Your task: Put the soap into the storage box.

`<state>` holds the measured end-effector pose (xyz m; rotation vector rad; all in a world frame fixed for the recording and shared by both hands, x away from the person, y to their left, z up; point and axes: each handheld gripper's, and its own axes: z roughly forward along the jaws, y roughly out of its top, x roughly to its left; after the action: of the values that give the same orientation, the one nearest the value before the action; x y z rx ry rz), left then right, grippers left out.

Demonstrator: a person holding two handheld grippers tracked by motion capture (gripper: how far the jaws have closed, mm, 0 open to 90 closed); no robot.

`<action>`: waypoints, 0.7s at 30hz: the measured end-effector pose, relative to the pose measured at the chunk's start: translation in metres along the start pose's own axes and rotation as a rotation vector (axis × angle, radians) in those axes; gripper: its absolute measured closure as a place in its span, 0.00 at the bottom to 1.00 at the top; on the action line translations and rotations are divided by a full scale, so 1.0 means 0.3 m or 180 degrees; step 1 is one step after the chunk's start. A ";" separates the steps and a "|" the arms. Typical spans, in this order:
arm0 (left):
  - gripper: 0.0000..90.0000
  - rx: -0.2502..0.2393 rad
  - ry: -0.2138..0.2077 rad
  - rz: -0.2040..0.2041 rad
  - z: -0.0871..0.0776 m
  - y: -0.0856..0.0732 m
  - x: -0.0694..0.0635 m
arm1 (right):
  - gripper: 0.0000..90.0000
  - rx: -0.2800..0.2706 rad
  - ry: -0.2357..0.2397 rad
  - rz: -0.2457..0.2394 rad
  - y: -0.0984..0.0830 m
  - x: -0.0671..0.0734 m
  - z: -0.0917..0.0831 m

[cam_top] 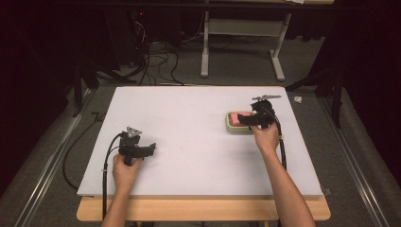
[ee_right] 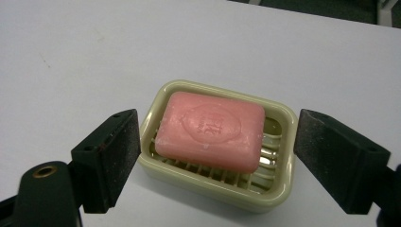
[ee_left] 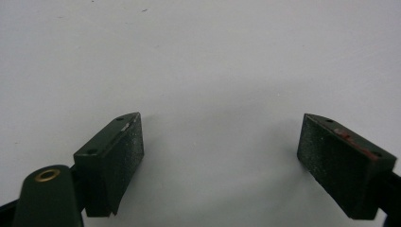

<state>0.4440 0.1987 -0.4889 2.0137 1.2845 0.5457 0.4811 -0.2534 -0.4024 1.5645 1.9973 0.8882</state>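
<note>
A pink soap bar (ee_right: 210,130) lies in a pale green slatted soap dish (ee_right: 279,184) on the white table top. In the high view the dish (cam_top: 232,126) with the soap (cam_top: 241,115) sits at the right of the board. My right gripper (ee_right: 217,158) is open, its jaws standing on either side of the dish without touching it. From above, the right gripper (cam_top: 250,120) hangs over the dish's right end. My left gripper (cam_top: 152,149) rests at the left of the board, open, with only bare white surface between its jaws (ee_left: 220,151).
The white board (cam_top: 189,142) lies on a wooden table whose front edge (cam_top: 203,209) shows below it. Behind the board are grey carpet, tangled cables (cam_top: 151,61) and a white table frame (cam_top: 241,42). Metal rails (cam_top: 47,165) run along both sides.
</note>
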 end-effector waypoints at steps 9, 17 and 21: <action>0.17 0.0000 -0.0001 -0.0002 0.000 0.000 0.000 | 0.19 -0.0083 0.0039 -0.0001 -0.021 -0.013 -0.039; 0.17 0.0000 -0.0001 -0.0002 0.000 0.000 0.000 | 0.22 -0.0238 0.0066 0.0007 -0.030 -0.022 -0.087; 0.17 0.0000 -0.0002 -0.0001 0.000 0.000 0.000 | 0.22 -0.0318 0.0093 0.0020 -0.037 -0.026 -0.108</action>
<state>0.4440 0.1988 -0.4889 2.0135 1.2847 0.5449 0.4531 -0.2695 -0.3884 1.5116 1.9379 1.0028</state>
